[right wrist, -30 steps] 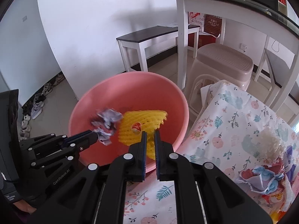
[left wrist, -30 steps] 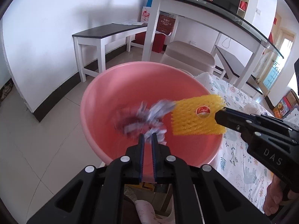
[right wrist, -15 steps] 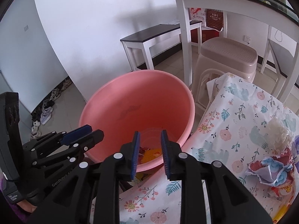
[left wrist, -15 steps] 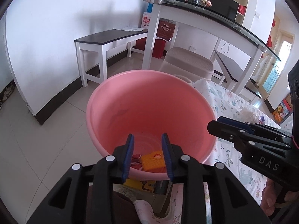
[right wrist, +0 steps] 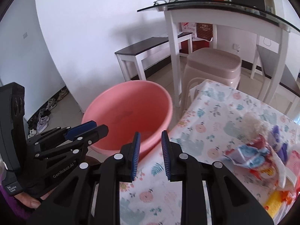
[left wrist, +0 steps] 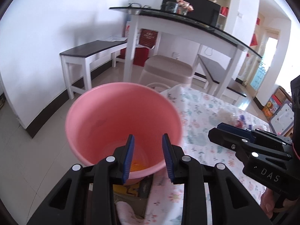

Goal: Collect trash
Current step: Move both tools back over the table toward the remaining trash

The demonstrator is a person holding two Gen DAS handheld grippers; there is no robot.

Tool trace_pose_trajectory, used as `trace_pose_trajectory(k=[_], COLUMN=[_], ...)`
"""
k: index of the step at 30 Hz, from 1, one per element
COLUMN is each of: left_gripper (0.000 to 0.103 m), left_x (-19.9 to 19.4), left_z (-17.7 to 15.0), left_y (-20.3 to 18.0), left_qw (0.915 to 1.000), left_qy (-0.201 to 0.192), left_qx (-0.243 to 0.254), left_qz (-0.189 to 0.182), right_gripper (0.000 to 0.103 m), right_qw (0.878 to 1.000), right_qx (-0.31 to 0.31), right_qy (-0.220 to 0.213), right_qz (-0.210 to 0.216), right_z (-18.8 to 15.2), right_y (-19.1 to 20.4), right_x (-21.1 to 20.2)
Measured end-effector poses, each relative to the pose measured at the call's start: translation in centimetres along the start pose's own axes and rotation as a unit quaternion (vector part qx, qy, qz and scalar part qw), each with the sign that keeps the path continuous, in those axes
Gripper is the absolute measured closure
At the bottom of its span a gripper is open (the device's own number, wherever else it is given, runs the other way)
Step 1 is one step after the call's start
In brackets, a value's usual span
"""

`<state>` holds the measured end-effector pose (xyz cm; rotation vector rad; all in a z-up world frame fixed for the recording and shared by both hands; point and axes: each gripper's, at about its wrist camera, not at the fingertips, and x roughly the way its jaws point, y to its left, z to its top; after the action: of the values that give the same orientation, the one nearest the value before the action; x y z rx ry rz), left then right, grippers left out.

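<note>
A pink basin [left wrist: 112, 116] stands just off the edge of the flowered tablecloth [right wrist: 206, 131]. A yellow foam net [left wrist: 137, 166] lies at its bottom, showing between the fingers in the left wrist view. My left gripper [left wrist: 148, 136] hovers above the basin's near rim, open and empty. My right gripper [right wrist: 151, 133] is open too, holding nothing, over the cloth's edge beside the basin [right wrist: 131, 101]. Each gripper shows in the other's view: the left gripper [right wrist: 99, 126], the right gripper [left wrist: 215, 131]. A heap of crumpled wrappers [right wrist: 253, 150] and a white fluffy wad [right wrist: 251, 121] lie on the cloth at the right.
A beige plastic stool [right wrist: 213, 63] stands behind the basin. Beyond it are a white table with a dark glass top [left wrist: 187, 22] and a white bench [left wrist: 90, 50] along the wall. Shoes [right wrist: 43, 120] sit on the floor at the left.
Both grippers opened and let go: the crumpled wrapper and the yellow foam net fell into the basin. Both hands then drew back and rose, with the right swinging toward the cloth.
</note>
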<state>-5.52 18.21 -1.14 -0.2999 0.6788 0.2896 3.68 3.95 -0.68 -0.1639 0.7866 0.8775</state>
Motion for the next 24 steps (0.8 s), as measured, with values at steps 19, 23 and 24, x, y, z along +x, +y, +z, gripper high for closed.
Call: trace_pose_trajectory(k=[19,23,24], left_gripper=[0.074,0.074,0.074], left_x=[-0.9,-0.7,-0.6], left_z=[-1.8,-2.5,-2.8], left_y=[-9.8,-11.9,-12.5], left_qw=[0.9907,0.9857,0.984], left_qy=[0.003,0.014,0.017], left_qx=[0.069,0.093,0.098], left_qz=[-0.117,-0.14,-0.148], right_gripper=[0.08,0.08,0.08], right_qw=[0.994,0.989,0.988], right_qx=[0.064,0.088,0.094], right_qy=[-0.034,-0.042,-0.043], right_qz=[-0.087,-0.111,-0.115], right_z=[-5.9,-7.3,-7.5], right_y=[-7.2,-9.3,-9.9], right_x=[-9.7,-11.5,-11.7])
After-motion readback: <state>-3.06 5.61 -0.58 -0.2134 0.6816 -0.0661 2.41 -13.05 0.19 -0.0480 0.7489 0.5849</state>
